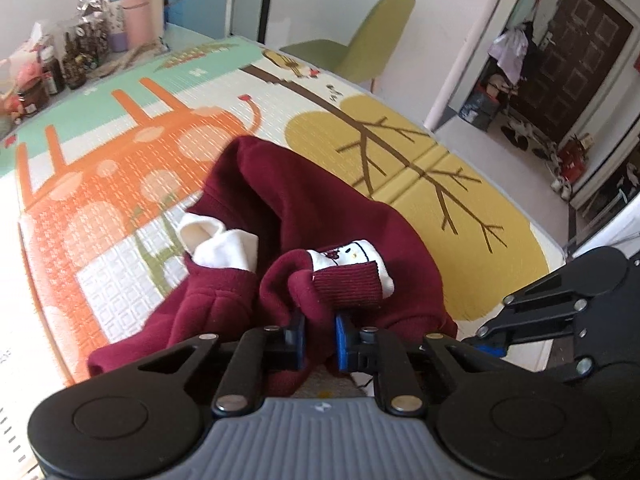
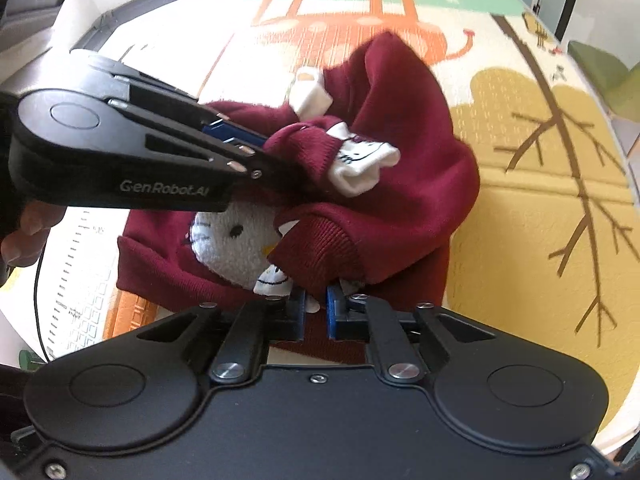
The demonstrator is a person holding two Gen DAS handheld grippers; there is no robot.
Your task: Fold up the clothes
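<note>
A maroon sweater point(image 1: 304, 200) with a white cat patch point(image 2: 228, 240) and white collar pieces point(image 1: 224, 248) lies bunched on a patterned play mat point(image 1: 400, 136). My left gripper point(image 1: 320, 328) is shut on a fold of maroon fabric near a ribbed cuff point(image 1: 348, 284). In the right wrist view the left gripper point(image 2: 256, 148) comes in from the left and bites the sweater's upper fold. My right gripper point(image 2: 316, 304) is shut on the sweater's ribbed hem point(image 2: 320, 248) at the near edge. In the left wrist view the right gripper point(image 1: 492, 344) shows at the right.
Bottles, jars and a pink flask point(image 1: 80, 48) crowd the mat's far left corner. A green chair point(image 1: 360, 48) stands beyond the mat. A doorway with a dark door point(image 1: 580, 60) and floor clutter lies right. A hand point(image 2: 24, 232) holds the left gripper.
</note>
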